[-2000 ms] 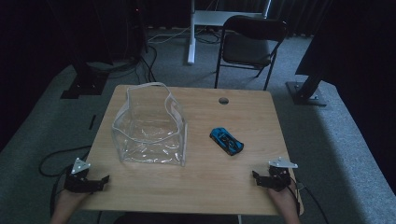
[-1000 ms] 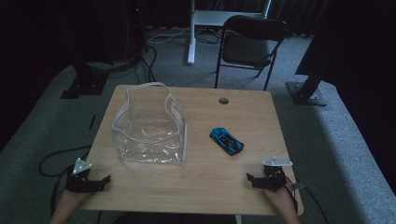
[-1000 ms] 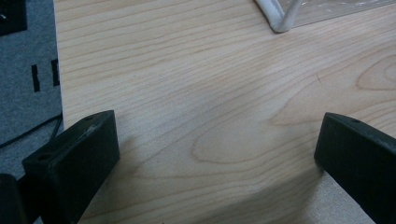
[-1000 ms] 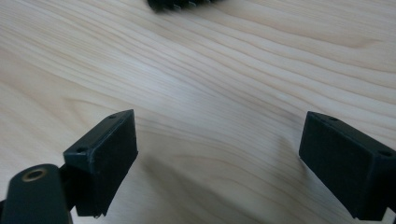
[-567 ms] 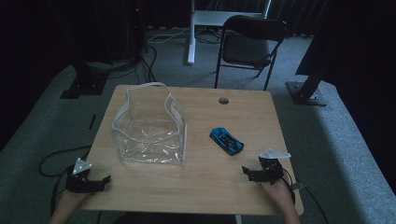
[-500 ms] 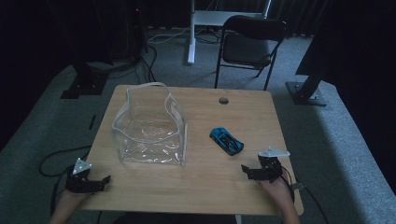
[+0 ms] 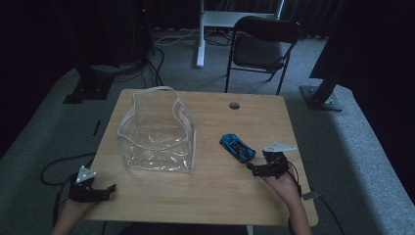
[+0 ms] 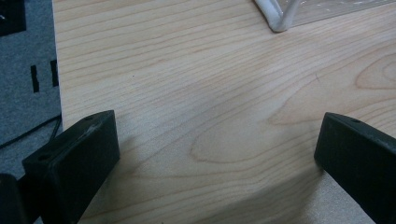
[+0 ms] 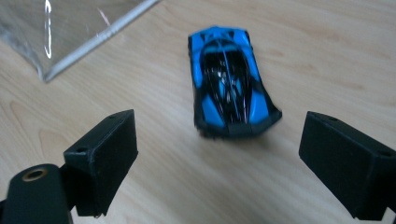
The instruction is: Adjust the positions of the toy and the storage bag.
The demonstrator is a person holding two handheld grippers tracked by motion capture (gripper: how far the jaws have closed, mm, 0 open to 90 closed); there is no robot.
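On the wooden worktop [image 7: 210, 196] the blue toy car [image 7: 237, 147] sits just right of the clear bag [image 7: 157, 132], and the right tongs [image 7: 260, 168], spread wide near it, might bump it away, while the left tongs [image 7: 100, 191] wait spread too.

- A wooden table [image 7: 210, 196] carries a clear plastic bag [image 7: 157, 131], standing open on its left half.
- A blue toy car [image 7: 237, 148] lies right of the bag, well apart from it.
- The right gripper [image 7: 256, 169] sits just beside the car's near end.
- The left gripper [image 7: 105, 190] rests at the table's near-left edge, near the bag's front corner.
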